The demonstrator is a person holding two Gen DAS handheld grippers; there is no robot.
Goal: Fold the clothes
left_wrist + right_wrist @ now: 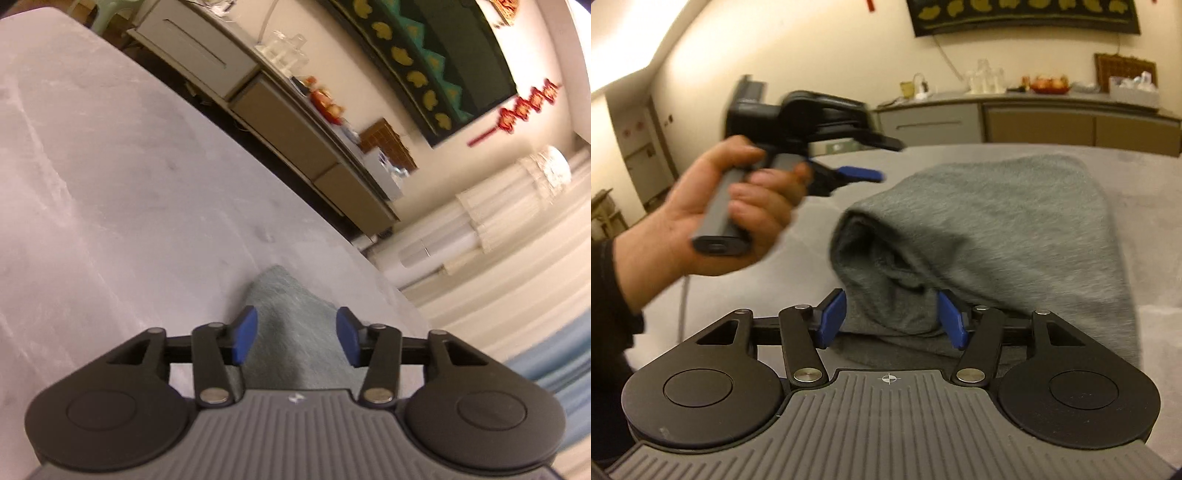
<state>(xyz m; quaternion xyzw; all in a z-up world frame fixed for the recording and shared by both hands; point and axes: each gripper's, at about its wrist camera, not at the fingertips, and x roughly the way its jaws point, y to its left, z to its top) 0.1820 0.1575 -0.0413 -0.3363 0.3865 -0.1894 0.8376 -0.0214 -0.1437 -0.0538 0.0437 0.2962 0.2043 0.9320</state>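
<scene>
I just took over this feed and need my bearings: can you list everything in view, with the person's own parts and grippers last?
garment: one, grey, folded on the bed cover, in front of the right gripper
bed cover: one, pale grey, under the garment
cabinet: one, grey-brown, along the far wall
wall hanging: one, dark with yellow shapes, above the cabinet
left hand: one, holding the left gripper's handle
left gripper: blue pads, open, holding nothing
right gripper: blue pads, open, either side of the garment's edge
</scene>
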